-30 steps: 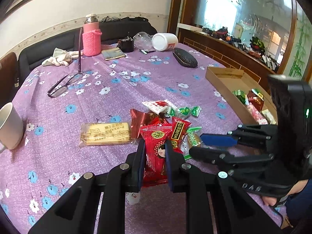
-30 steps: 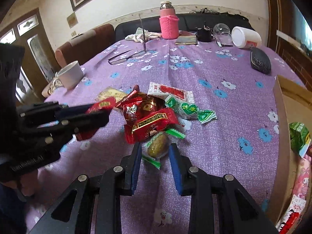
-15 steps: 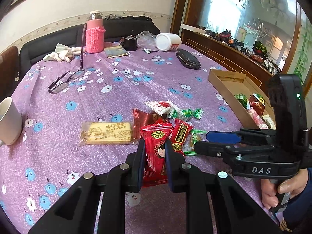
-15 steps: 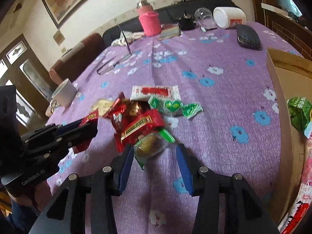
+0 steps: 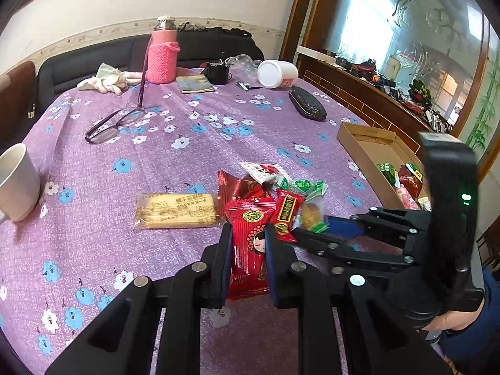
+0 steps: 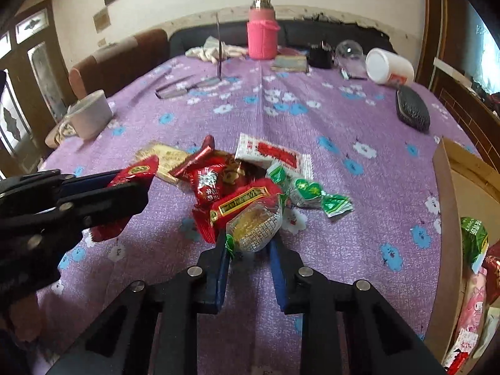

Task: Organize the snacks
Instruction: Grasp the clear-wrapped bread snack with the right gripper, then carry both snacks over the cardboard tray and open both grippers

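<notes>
Snacks lie heaped on the near middle of the purple flowered surface (image 5: 187, 162), and two of them are held. The left claw (image 5: 248, 247) pinches a red packet (image 5: 248, 234) with a cartoon face, upright between its pads. The right claw (image 6: 250, 250) has just been closing and now pinches a clear-wrapped pastry (image 6: 254, 222) with green ends at the near edge of the heap; in the left wrist view the same claw (image 5: 312, 228) reaches in from the right. Just beyond lie a red bar wrapper (image 6: 240, 200), more red packets, green heart candies (image 6: 307, 189) to the right and a white sachet (image 6: 272, 153) behind. A biscuit pack (image 5: 176, 211) lies flat to the left of the heap. A cardboard box (image 5: 368, 143) on the right edge already holds several snacks. Farther off are a white mug (image 5: 17, 181) at left, glasses (image 5: 109, 125), a pink bottle (image 5: 162, 53) and a dark case (image 5: 307, 107).
</notes>
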The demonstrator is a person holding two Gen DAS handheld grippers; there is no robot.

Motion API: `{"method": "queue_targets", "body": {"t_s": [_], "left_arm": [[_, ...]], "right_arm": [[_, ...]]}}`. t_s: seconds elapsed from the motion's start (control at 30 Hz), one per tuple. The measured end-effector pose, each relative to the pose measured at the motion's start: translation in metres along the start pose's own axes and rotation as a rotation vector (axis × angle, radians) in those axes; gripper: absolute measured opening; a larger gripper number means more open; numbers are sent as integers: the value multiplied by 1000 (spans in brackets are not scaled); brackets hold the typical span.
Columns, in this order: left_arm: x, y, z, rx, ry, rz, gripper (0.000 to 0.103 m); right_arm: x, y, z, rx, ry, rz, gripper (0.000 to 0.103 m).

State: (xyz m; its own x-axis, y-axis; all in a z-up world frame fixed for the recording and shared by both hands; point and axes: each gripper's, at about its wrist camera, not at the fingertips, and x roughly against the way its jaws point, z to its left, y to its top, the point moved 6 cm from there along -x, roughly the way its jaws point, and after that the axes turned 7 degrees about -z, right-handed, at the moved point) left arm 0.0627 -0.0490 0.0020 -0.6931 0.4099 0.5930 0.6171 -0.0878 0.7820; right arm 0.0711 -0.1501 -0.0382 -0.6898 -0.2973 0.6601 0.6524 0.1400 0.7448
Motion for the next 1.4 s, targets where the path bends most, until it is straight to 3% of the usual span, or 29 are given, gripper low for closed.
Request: {"method": "queue_targets", "body": {"t_s": [0.2,0.33,0.6,1.4], "left_arm": [[-7,-1,1,17,-8,12,18],[-8,0,2,21,-7,-1,18],[-7,4,5,-42,116,-55,18],[3,6,-2,-154,234,-113,18]], "right_arm": [[16,9,-8,-41,75,-75,26],[30,17,-7,-39,78,-152,26],[40,20,-1,-36,101,-193,26],[36,18,-7,-55,73,-191,26]]}}
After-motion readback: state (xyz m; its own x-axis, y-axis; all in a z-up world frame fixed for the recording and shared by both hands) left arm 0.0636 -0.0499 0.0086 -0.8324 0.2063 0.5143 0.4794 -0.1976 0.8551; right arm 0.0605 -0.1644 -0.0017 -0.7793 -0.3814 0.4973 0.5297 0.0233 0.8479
